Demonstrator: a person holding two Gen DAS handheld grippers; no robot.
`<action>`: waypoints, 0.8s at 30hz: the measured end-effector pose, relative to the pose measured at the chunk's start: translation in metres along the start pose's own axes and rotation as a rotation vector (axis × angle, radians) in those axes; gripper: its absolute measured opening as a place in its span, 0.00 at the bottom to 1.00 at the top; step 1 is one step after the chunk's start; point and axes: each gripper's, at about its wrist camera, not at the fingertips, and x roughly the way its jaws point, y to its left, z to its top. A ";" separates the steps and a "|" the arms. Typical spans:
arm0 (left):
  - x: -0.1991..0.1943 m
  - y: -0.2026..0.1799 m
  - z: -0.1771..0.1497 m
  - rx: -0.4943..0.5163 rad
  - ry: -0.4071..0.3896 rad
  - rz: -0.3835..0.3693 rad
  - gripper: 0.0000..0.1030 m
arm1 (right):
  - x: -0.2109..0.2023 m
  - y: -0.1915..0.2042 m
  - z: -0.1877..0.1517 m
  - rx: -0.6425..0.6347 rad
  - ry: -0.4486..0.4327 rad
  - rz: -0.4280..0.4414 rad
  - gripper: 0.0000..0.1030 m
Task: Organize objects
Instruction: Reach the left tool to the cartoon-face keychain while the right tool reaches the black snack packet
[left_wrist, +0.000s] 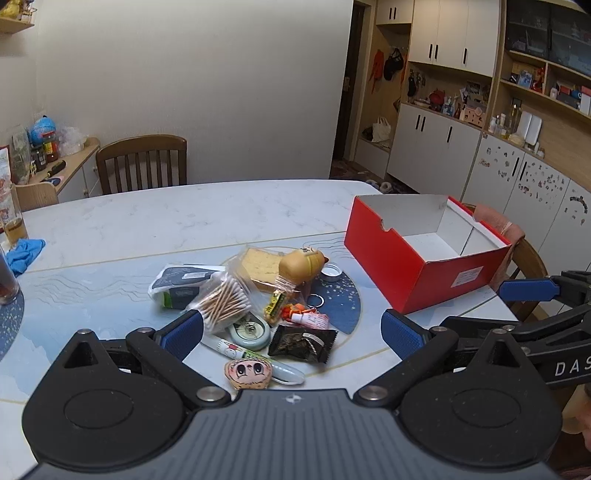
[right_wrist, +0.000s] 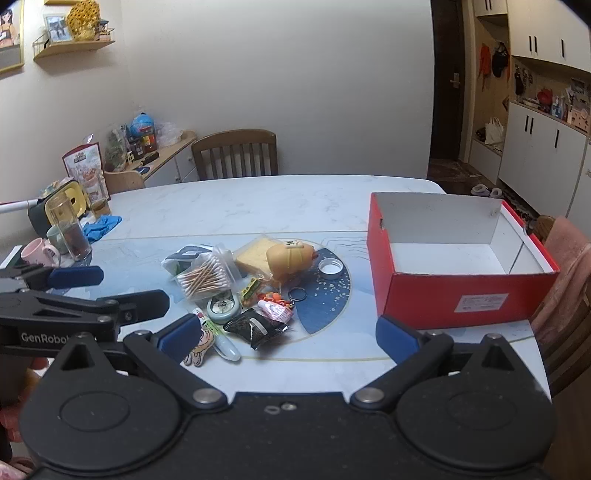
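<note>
Marble-patterned counter (left_wrist: 155, 218) carries a loose heap of small items just ahead of both tongs. I note left tongs (left_wrist: 291, 328) and right tongs (right_wrist: 288, 332) spread wide, nothing between them. Red box (right_wrist: 443, 291) stands empty, ahead and right of the right tongs. I judge the dark snack packet (left_wrist: 303, 343), nearest the left tongs, the sound first pick: descend squarely, pinch one edge, avoid dragging neighbours.

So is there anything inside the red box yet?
No, the red box shows only its bare white floor and walls, while the cotton swabs and other small items lie on the table beside it.
</note>
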 end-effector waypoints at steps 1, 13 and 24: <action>0.002 0.001 0.001 0.008 0.004 -0.001 1.00 | 0.001 0.000 0.001 -0.005 0.001 0.005 0.98; 0.045 0.031 -0.008 0.060 0.047 0.019 1.00 | 0.049 -0.012 0.015 0.027 0.077 0.075 0.97; 0.106 0.048 -0.048 0.147 0.140 0.017 1.00 | 0.120 -0.003 0.012 0.000 0.182 0.101 0.93</action>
